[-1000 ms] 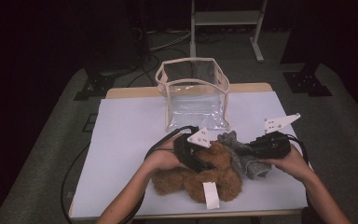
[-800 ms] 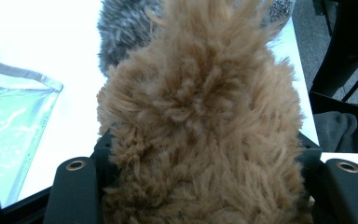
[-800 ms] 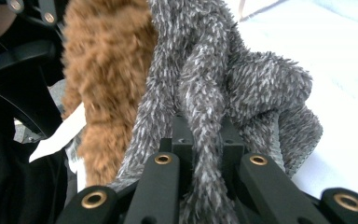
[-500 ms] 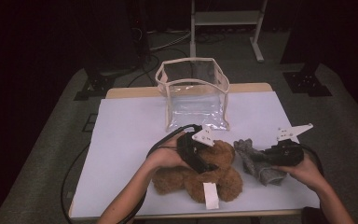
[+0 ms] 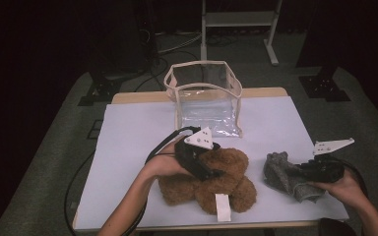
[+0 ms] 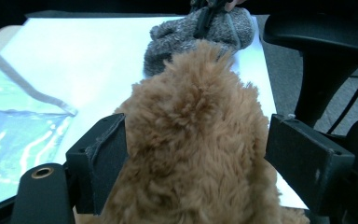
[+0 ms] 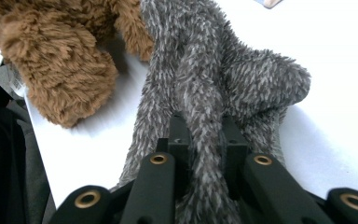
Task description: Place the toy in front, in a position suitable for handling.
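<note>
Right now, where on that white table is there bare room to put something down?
Free: the wide strip left of the clear bag and brown teddy bear, and the back right corner beyond the grey plush toy. Crowded: the near edge, where the left gripper straddles the bear and the right gripper pinches the grey toy.

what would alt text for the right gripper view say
The right gripper has its black jaws shut on a fold of fuzzy grey knitted cloth lying on the white table. A shaggy brown plush toy lies at upper left, beside the cloth.
</note>
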